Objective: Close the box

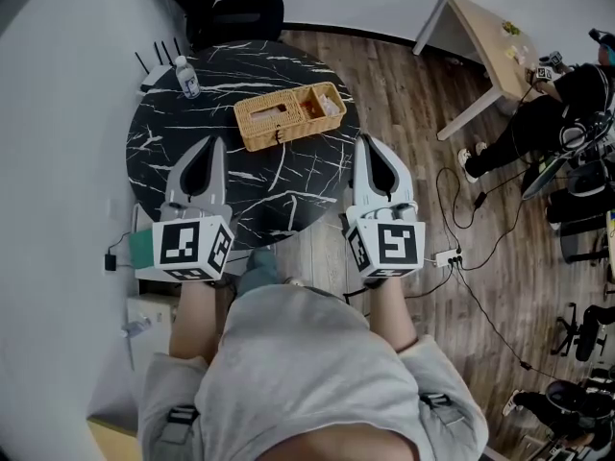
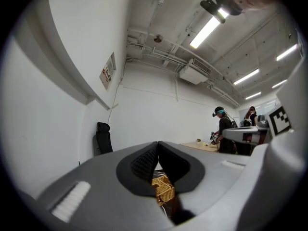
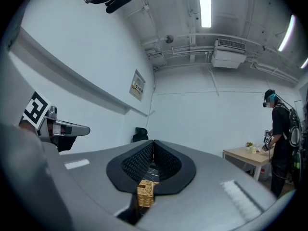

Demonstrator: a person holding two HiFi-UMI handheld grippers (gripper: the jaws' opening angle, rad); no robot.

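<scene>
Box point(image 1: 288, 115): rectangular woven wicker, on far side of round black white-veined marble table point(image 1: 163, 161). Left gripper point(image 1: 213, 144) and right gripper point(image 1: 364, 144), grey with ribbed pads, both fully closed, empty, over near edge.

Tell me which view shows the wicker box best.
The head view: the whole wicker box sits on the black table, seen from above. Both gripper views show only a sliver of it through the gap below their closed jaws.
</scene>
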